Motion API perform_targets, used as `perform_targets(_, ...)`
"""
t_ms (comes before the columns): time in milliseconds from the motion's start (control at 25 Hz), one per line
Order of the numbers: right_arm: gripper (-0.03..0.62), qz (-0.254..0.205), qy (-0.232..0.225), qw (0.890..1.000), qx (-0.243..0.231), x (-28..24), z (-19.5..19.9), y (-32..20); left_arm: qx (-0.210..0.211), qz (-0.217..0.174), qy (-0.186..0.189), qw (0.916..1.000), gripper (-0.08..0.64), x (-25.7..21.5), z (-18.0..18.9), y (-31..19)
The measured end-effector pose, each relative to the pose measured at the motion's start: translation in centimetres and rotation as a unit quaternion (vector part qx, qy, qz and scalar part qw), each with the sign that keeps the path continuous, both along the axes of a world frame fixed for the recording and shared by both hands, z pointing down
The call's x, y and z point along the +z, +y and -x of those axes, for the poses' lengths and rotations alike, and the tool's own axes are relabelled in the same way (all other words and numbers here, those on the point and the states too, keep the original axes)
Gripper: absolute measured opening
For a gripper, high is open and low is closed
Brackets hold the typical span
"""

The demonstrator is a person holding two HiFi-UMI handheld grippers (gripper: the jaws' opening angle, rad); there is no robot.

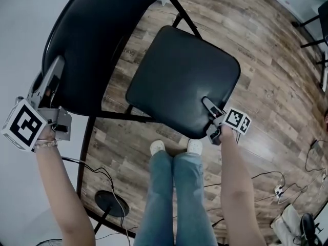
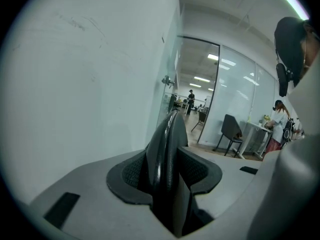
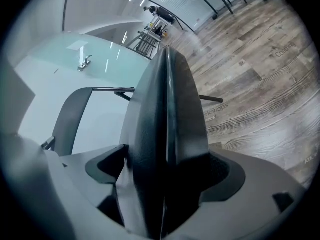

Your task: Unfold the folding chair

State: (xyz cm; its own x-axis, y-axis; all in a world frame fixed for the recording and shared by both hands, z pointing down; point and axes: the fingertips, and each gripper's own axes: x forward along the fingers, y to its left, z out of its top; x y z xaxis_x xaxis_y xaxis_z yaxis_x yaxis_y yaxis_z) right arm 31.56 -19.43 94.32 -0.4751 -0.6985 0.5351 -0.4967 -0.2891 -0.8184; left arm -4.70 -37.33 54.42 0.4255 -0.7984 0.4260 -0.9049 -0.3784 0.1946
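The black folding chair stands on the wood floor below me, its seat lying nearly flat and its curved backrest towards the white wall. My left gripper is shut on the backrest's rim; in the left gripper view the dark rim is pinched between both pads of the left gripper. My right gripper is at the seat's front corner, one finger lying on top. In the right gripper view the seat edge fills the space between the right gripper's jaws, with a gap at the left pad.
My legs and white shoes stand just in front of the seat. A round stand base with cables lies at the lower left, more cables at the right. The white wall is close on the left. Another chair stands by the glass partition.
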Motion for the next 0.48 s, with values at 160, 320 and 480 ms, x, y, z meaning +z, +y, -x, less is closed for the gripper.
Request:
perform_targets(160, 0.457, 0.008, 0.004, 1.0, -0.004, 0.99, -0.12, 0.36, -0.004, 0.008, 0.001, 1.0, 0.158, 0.96, 0.47, -0.24)
perform_targets(320, 0.468, 0.014, 0.006, 1.0, -0.002, 1.16, 0.28, -0.15, -0.012, 0.003, -0.001, 0.9999, 0.162, 0.87, 0.54, -0.35)
perform_targets(480, 0.495, 0.028, 0.041, 0.999, 0.005, 1.15, -0.13, 0.28, -0.013, 0.0, -0.008, 0.9999, 0.163, 1.01, 0.47, -0.2)
